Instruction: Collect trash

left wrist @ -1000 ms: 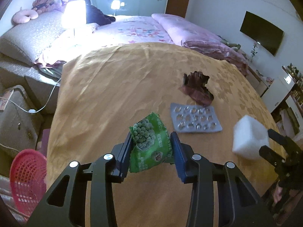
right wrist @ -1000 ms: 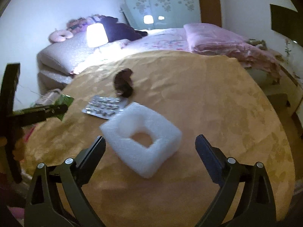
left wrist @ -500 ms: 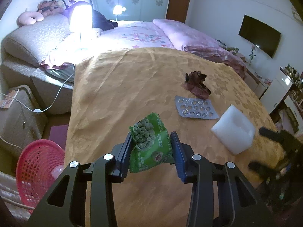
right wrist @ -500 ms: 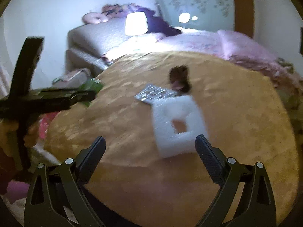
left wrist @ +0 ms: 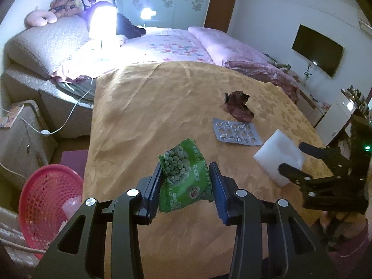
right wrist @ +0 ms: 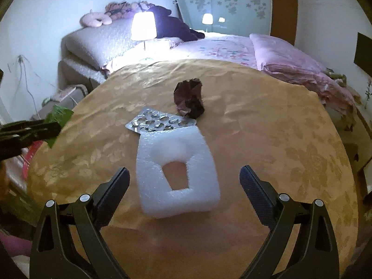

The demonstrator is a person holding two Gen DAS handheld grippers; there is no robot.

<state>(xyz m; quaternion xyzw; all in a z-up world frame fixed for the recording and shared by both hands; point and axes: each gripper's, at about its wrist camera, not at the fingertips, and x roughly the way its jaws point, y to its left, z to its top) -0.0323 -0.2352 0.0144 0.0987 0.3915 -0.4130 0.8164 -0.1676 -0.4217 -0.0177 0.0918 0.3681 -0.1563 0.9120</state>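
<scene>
My left gripper [left wrist: 187,181] is shut on a green pea snack bag [left wrist: 183,174] and holds it above the table's near left part. My right gripper [right wrist: 184,181] is open, its fingers on either side of a white foam block [right wrist: 176,167] with a hole, which lies on the table; it also shows in the left wrist view [left wrist: 277,157]. A silver blister pack [right wrist: 160,122] and a crumpled dark brown wrapper [right wrist: 189,98] lie beyond the foam. A red mesh basket [left wrist: 46,200] stands on the floor to the left of the table.
The round table has a gold cloth [left wrist: 151,107]. A bed with pink bedding [left wrist: 186,44] and a lit lamp [left wrist: 102,22] stand behind it. A grey cabinet [left wrist: 21,139] with cables is at the left. A TV [left wrist: 317,50] hangs on the right wall.
My left gripper has drawn back toward the table's left edge with the bag, so the red basket shows more. My right gripper has swung and now straddles the foam block.
</scene>
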